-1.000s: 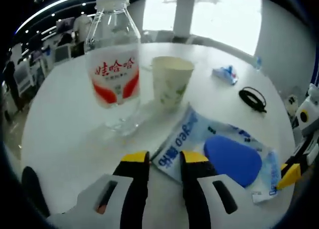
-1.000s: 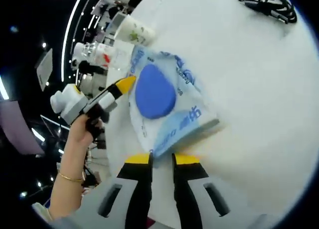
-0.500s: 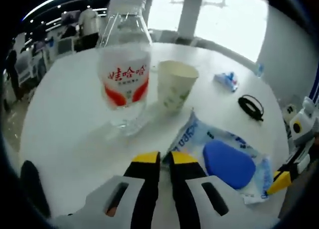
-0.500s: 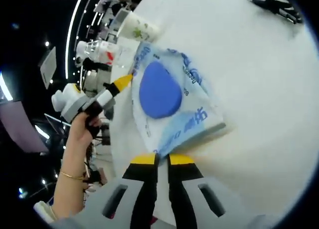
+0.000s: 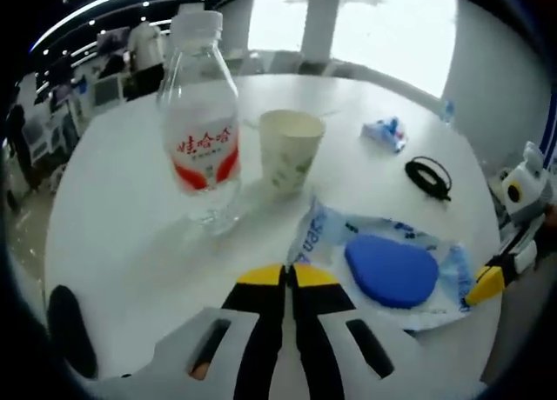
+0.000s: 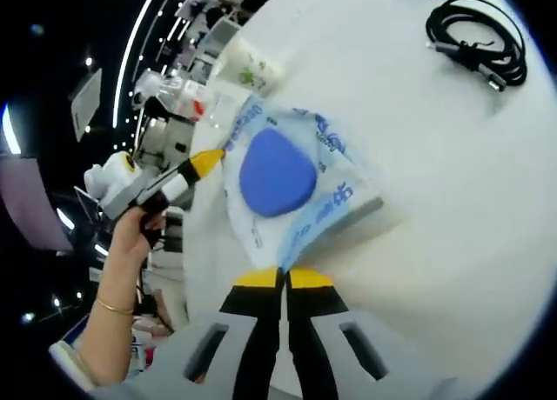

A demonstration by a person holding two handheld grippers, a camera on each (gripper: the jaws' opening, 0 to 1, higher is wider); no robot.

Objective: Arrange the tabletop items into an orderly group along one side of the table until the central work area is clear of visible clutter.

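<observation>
Both the left hand-held gripper (image 5: 288, 276) and the right hand-held gripper (image 6: 283, 278) pinch opposite edges of the blue-and-white packet (image 5: 392, 265) (jaws tight together). It lies on the white bench (image 5: 130, 217) just beside the paper cup (image 5: 291, 150) and water bottle (image 5: 201, 126), the black cable (image 5: 428, 176) well apart.

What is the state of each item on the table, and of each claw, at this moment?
Water bottle: upright, cap on.
Paper cup: upright, open top.
Blue packet: lying flat, held at two opposite edges.
Black cable: coiled, lying loose.
Small blue wrapper: lying on the white table.
Left claw: shut on the packet's edge.
Right claw: shut on the packet's edge.
</observation>
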